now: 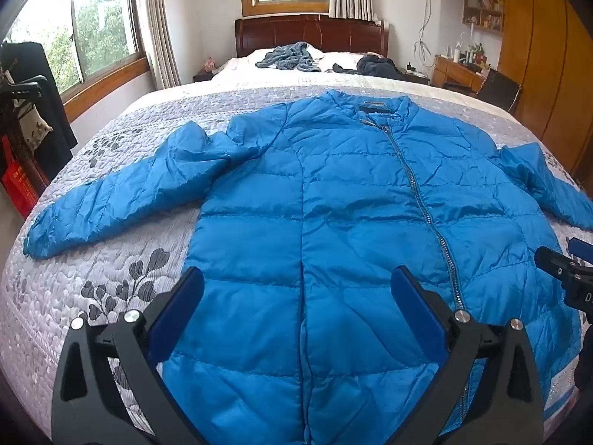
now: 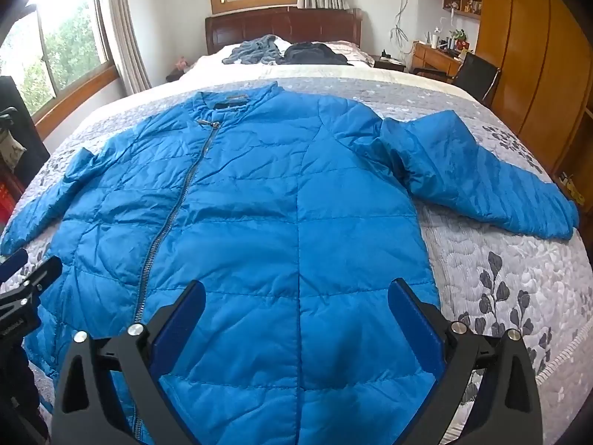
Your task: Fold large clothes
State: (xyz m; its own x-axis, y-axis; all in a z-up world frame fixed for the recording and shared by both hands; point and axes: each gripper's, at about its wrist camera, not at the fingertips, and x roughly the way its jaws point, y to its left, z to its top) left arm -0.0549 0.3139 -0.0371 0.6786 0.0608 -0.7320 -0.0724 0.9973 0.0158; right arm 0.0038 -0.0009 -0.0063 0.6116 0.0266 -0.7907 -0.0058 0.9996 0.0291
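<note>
A bright blue quilted jacket [image 1: 333,222] [image 2: 259,222] lies flat and zipped on the bed, collar toward the headboard, both sleeves spread out to the sides. My left gripper [image 1: 296,282] hovers open above the jacket's lower left half, with nothing between its blue pads. My right gripper [image 2: 296,293] is open too, over the lower right half near the hem. The right gripper's tip [image 1: 563,267] shows at the right edge of the left wrist view. In the right wrist view, part of the left gripper [image 2: 26,289] shows at the left edge.
The bed has a grey floral quilt [image 1: 111,278] [image 2: 519,278]. A grey garment [image 1: 289,57] and a dark garment [image 1: 378,65] lie near the wooden headboard [image 1: 311,33]. A desk and black chair [image 2: 474,70] stand at the right, a red bag [image 1: 16,185] at the left.
</note>
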